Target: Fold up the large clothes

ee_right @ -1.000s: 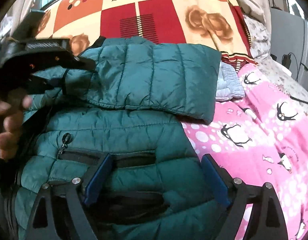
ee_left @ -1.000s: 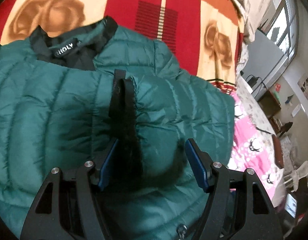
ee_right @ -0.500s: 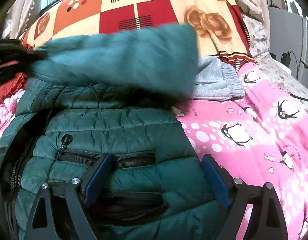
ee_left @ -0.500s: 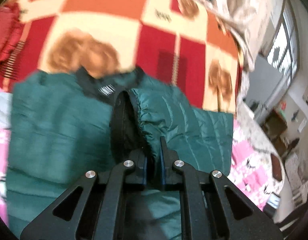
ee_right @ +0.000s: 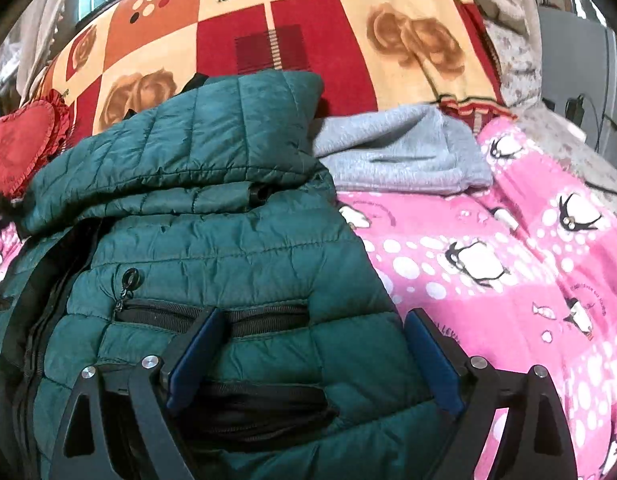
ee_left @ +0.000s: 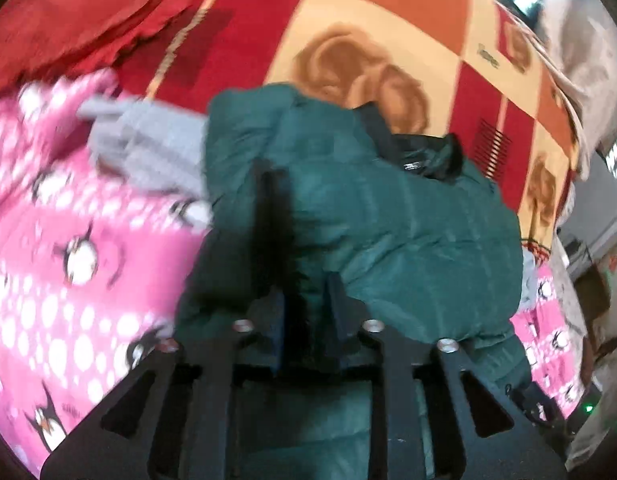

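Right gripper (ee_right: 308, 352), nearest in its own view: jaws stand wide apart, blue pads over the near hem area of the green puffer jacket (ee_right: 212, 264). Jacket fabric bulges between the pads, but neither pad visibly pinches it; no grip seen.

Just beyond the pads: a black zip pocket (ee_right: 212, 316) runs across the jacket front, its pull (ee_right: 128, 280) at the left end. Farther on, a sleeve (ee_right: 196, 144) lies folded across the jacket's chest.

Left gripper (ee_left: 304, 312): jaws narrow, having just opened a little, with a ridge of the sleeve cuff (ee_left: 276, 216) between them (frame is motion-blurred, so whether the pads press on the cloth cannot be told). Beyond it, the black collar (ee_left: 412, 152) shows at the jacket's far edge.

The jacket lies on a pink penguin-print blanket (ee_right: 508, 264), which spreads to its right in the right-wrist view. A grey garment (ee_right: 400, 156) sits just right of the folded sleeve, touching it. A red heart-shaped cushion (ee_right: 20, 144) sits at the far left.

Farthest: a checked red, orange and cream blanket with rose print (ee_right: 348, 24) (the word "love" is legible on it).
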`<state>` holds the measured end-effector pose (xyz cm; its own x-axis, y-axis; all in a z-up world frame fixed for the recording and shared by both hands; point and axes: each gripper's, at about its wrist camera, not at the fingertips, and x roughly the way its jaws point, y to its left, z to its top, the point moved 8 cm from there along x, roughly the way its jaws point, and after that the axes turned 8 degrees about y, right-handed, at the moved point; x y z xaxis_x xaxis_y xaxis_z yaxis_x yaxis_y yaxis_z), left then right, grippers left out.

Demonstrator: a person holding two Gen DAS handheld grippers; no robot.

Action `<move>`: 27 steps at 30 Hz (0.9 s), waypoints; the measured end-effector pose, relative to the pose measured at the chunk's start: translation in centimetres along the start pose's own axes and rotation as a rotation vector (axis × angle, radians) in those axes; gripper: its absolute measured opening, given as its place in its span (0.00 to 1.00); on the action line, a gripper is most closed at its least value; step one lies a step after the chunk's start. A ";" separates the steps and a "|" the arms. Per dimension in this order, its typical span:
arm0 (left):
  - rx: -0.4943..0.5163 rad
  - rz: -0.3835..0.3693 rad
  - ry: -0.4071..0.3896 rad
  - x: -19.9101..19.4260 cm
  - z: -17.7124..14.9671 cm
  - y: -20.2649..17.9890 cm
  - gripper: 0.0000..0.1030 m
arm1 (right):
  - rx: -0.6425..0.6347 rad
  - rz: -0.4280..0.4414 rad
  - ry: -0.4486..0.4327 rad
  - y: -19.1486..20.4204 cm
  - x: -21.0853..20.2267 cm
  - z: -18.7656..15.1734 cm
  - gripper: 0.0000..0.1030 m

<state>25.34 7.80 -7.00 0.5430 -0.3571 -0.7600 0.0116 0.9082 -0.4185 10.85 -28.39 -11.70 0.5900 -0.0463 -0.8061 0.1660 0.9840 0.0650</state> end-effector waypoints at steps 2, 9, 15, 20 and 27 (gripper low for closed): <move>-0.046 0.014 -0.059 -1.7 -0.2 1.4 0.33 | 0.044 0.057 0.080 -0.5 -0.1 0.3 0.88; -0.030 0.081 -0.269 -6.9 2.1 0.6 0.33 | -0.024 0.144 -0.115 1.6 -5.4 8.8 0.55; 0.131 0.098 -0.200 -2.1 3.6 -4.0 0.33 | -0.209 0.187 -0.133 8.5 -1.6 14.7 0.42; 0.025 0.145 -0.103 2.9 3.3 -1.1 0.33 | -0.292 0.095 0.001 8.8 6.2 15.6 0.42; 0.038 0.113 -0.059 6.1 1.5 -0.8 0.37 | -0.238 0.099 0.120 5.8 10.0 14.0 0.43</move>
<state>29.92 5.26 -10.58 0.5908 -0.2395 -0.7705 -0.0216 0.9499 -0.3118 28.78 -25.59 -11.09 0.4941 0.0587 -0.8674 -0.0859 0.9961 0.0185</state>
